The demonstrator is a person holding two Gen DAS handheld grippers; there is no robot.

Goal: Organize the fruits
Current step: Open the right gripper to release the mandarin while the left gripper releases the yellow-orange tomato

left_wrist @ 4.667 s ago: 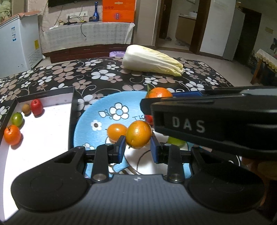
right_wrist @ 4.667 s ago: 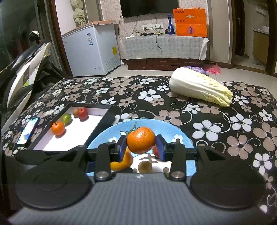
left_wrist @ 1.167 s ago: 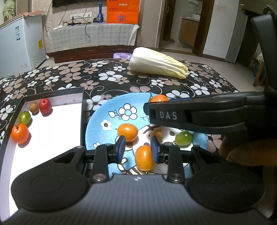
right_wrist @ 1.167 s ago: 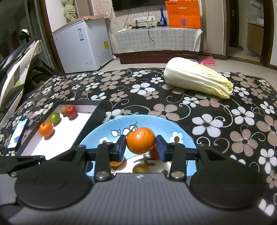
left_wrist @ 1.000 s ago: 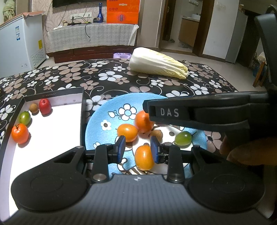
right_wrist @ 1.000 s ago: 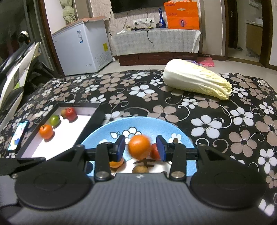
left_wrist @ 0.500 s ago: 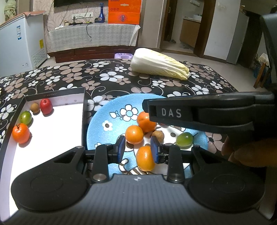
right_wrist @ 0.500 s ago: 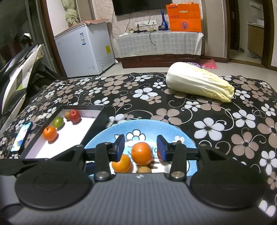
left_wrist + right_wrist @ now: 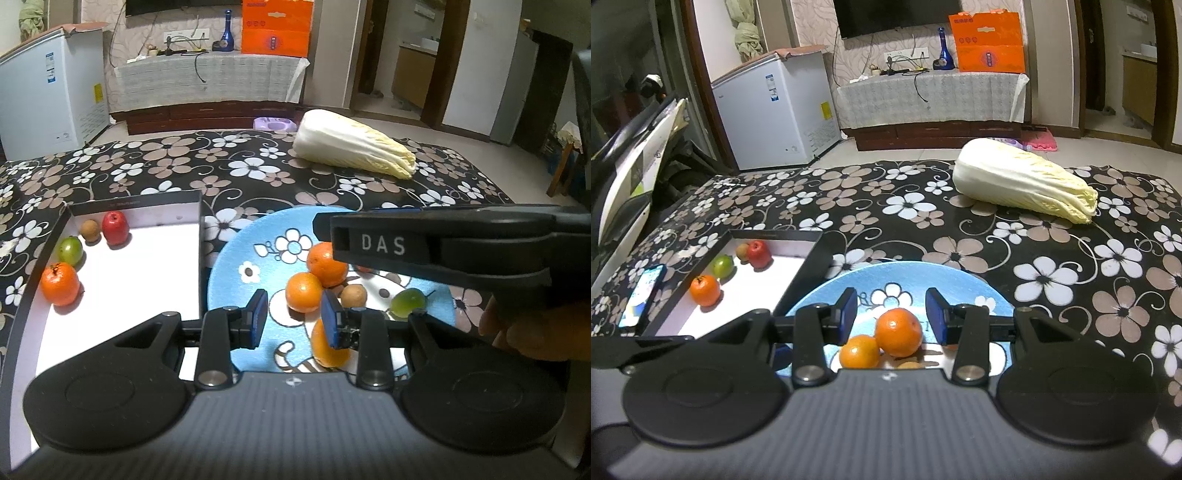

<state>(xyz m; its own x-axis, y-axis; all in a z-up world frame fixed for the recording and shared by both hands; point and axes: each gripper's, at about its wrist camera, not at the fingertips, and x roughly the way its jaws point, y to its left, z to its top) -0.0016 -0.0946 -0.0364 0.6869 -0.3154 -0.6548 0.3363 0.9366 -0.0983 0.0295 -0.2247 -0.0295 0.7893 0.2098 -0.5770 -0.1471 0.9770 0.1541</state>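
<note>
A blue flowered plate (image 9: pixel 236 258) holds three oranges (image 9: pixel 304 291), a small brown fruit (image 9: pixel 353 295) and a green fruit (image 9: pixel 407 300). My left gripper (image 9: pixel 295 319) is open and empty above the plate's near side. My right gripper (image 9: pixel 891 310) is open and empty above the plate (image 9: pixel 960 277), over an orange (image 9: pixel 898 332) lying there. The right gripper's body (image 9: pixel 443 247) crosses the left wrist view above the plate. A black-rimmed white tray (image 9: pixel 147 258) on the left holds an orange fruit (image 9: pixel 60 283), a green fruit (image 9: pixel 71 249), a brown fruit and a red apple (image 9: pixel 115 228).
A napa cabbage (image 9: pixel 351 147) lies on the flowered tablecloth behind the plate. A phone (image 9: pixel 641 295) lies left of the tray. A white freezer (image 9: pixel 775 110) and a covered cabinet stand beyond the table.
My right gripper opened and dropped its orange onto the plate, then lifted away. My left gripper released its orange earlier and has pulled back slightly, staying open.
</note>
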